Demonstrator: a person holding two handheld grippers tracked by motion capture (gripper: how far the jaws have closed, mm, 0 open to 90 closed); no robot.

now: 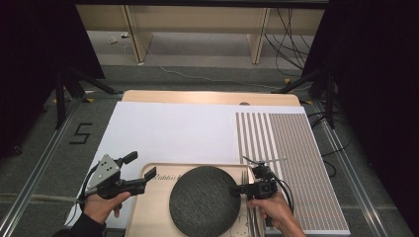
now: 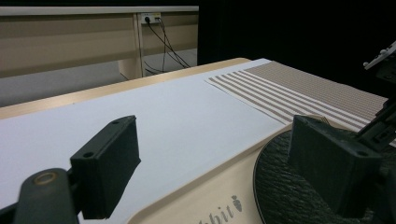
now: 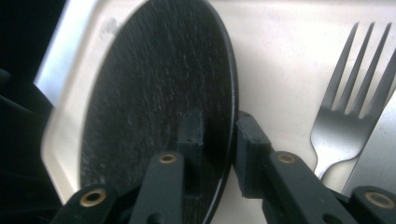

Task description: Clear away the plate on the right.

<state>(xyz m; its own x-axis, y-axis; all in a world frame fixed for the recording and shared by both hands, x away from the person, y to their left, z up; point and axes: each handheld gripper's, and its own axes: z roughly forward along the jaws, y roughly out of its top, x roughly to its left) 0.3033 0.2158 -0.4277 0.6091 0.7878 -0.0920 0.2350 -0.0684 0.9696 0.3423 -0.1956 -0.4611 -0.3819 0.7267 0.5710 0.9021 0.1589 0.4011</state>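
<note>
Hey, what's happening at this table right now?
A person is working with a handheld gripper in each hand. The right gripper is clamped on the rim of a dark round plate that sits on a light wooden tray. The left gripper hangs open at the tray's left corner, holding nothing. A fork lies on the tray beside the plate.

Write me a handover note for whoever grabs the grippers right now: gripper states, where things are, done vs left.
Right gripper: shut on the right rim of the black plate, one jaw on top, one under the edge.
Left gripper: open, holding nothing, at the tray's left edge, near the plate's left side.
Plate sits on the wooden tray; whether its gripped edge is lifted is hard to tell. A fork lies on the tray right of the plate.
Done: plate gripped on one side.
Left: probably bring the left gripper onto the opposite rim, then move the plate, perhaps to the white mat.
</note>
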